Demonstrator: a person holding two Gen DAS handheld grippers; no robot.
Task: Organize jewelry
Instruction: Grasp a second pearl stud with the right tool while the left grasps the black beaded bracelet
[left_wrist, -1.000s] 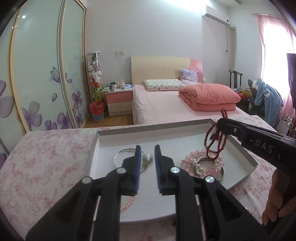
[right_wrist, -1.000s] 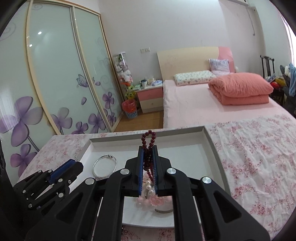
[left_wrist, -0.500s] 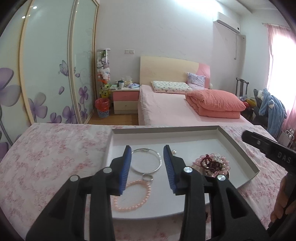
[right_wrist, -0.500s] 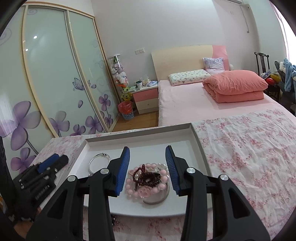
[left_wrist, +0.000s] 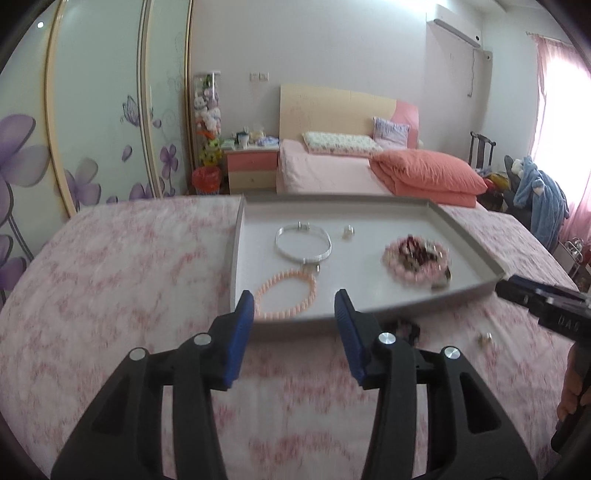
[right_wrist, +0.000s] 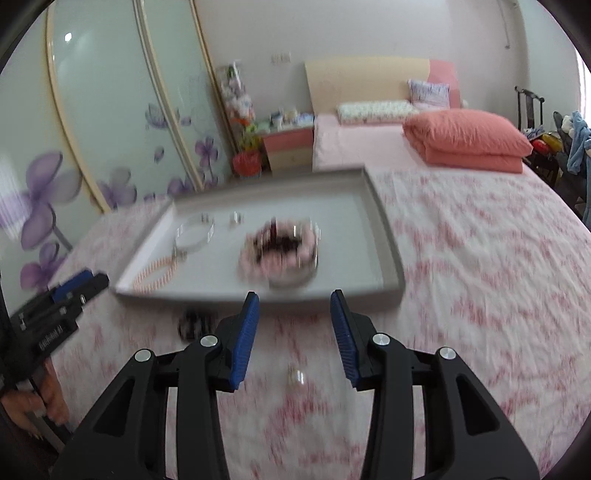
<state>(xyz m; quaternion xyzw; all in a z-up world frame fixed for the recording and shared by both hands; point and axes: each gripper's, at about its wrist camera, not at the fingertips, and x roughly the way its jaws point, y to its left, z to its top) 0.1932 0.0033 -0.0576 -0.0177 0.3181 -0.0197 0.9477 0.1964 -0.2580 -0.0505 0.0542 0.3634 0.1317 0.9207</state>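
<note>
Both hand-held grippers withdrew from tray, jaws spread | floral tablecloth | bedroom

Both grippers pull back off the tray (jaws spread wide now), right gripper leaving red beads piled on the pink bracelet.

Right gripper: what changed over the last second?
The right gripper let go of the dark red bead string, which now lies inside the pink bead bracelet in the tray. Both it and the left gripper opened and pulled back off the tray. The silver bangle and peach bead strand stayed put.
</note>
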